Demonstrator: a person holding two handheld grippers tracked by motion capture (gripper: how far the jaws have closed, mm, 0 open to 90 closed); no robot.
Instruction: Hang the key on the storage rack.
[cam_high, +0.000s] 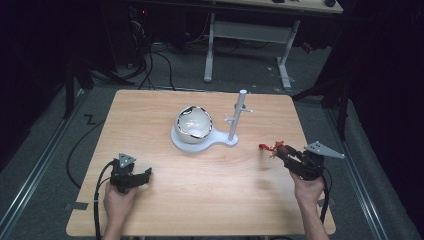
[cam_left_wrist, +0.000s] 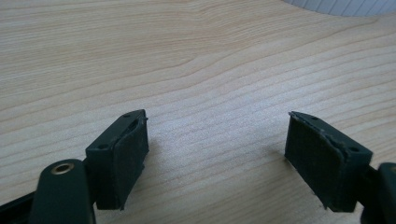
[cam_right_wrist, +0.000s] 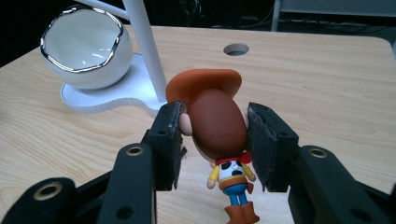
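My right gripper (cam_right_wrist: 214, 128) is shut on the head of a small cowboy figure (cam_right_wrist: 219, 135) with a brown hat, yellow shirt and blue trousers; its body hangs down toward the table. In the high view that right gripper (cam_high: 280, 149) holds the cowboy figure (cam_high: 270, 147) above the table's right side. A white egg-shaped bowl with a silver rim (cam_high: 193, 123) sits on a white base (cam_high: 186, 144) that also carries a white post with pegs (cam_high: 238, 115). My left gripper (cam_high: 145, 173) rests at the front left, open, with bare wood between its pads (cam_left_wrist: 126, 154).
The wooden table (cam_high: 210, 185) stands on grey floor. The bowl (cam_right_wrist: 84, 46) and post (cam_right_wrist: 147, 51) lie ahead and left of the right gripper, and a round hole (cam_right_wrist: 236, 49) shows in the table top. Cables and a desk frame (cam_high: 250, 35) lie beyond the far edge.
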